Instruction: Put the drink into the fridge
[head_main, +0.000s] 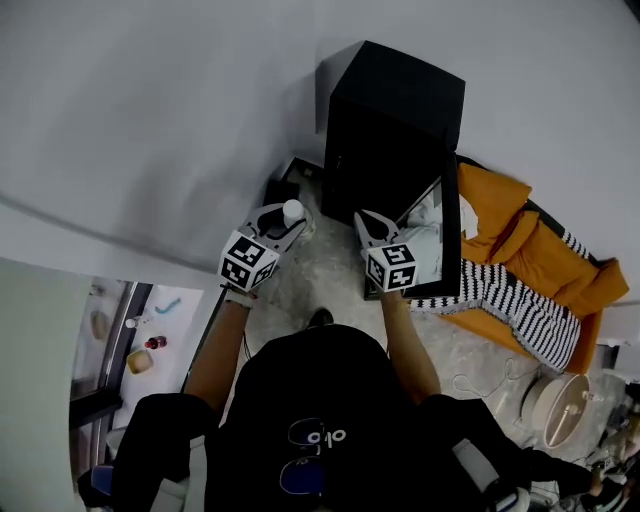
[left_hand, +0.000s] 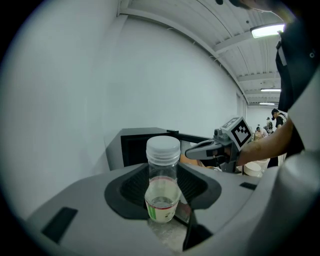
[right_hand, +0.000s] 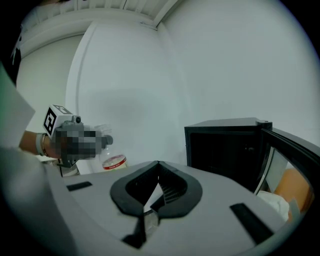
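Left claw (left_hand: 163, 176) clamped on the drink bottle (left_hand: 162, 192). The jaws bear on its clear body near the label (left_hand: 161, 211), the white cap (left_hand: 163, 149) stands free beyond them, and only a little liquid lies inside. Right claw (right_hand: 157, 172) has its jaws together with nothing between them, and it is held just beside the left one. Both hang in front of the black fridge (head_main: 392, 130), which stands on the speckled floor (head_main: 330, 275) against the wall. Its door (head_main: 451, 232) is swung open to the person's right. The bottle is in the air, short of the opening and not yet inside.

Probable hazards, judged from this arrangement:

1. **Slip or swivel.** The body is smooth, thin-walled plastic and nearly empty. A light squeeze may let it pivot between the jaws, and a hard one may buckle the wall.
2. **Fouling at the opening.** The cap projects past the jaws, so it would meet the fridge's frame first if the approach comes in too high or tilted.
3. **Blind placement.** The interior reads as plain darkness and no shelf can be made out. A release before the base is seated could tip the bottle over.
4. **Door.** Nothing holds it, and the right claw is close to its edge. A knock from the arm could swing it into the path.
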